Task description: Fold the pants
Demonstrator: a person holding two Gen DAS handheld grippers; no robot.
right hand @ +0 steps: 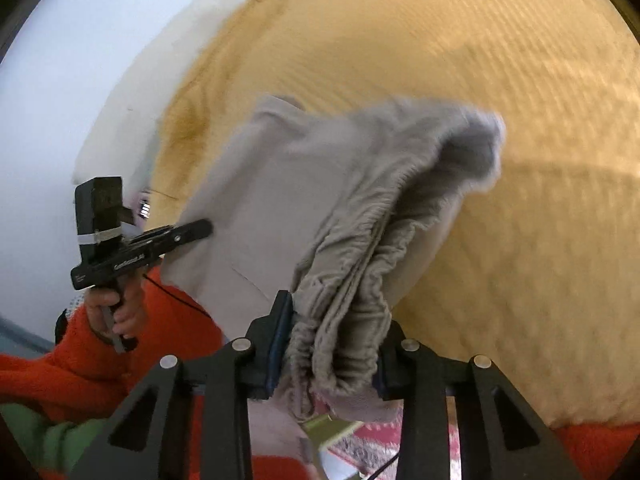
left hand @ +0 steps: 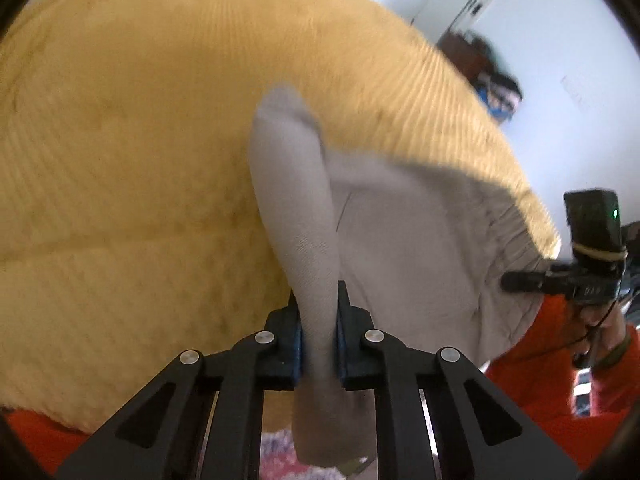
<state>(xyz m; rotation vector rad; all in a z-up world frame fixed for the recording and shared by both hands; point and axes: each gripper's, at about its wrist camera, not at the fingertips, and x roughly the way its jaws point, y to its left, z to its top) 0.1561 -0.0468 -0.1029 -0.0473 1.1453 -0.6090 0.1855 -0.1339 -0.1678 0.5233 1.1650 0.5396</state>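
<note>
Right claw (right hand: 326,354) clamped on bunched grey pants (right hand: 320,200) above yellow blanket (right hand: 520,240)

My left gripper (left hand: 319,332) shows black linkage bars, silver round rivets and blue-edged pads (left hand: 298,344). At nine o'clock in the right view, my bare-skinned left hand (right hand: 116,312) emerges from a fuzzy orange sleeve (right hand: 80,364), a thin black cable (right hand: 176,300) trailing across it.
</note>
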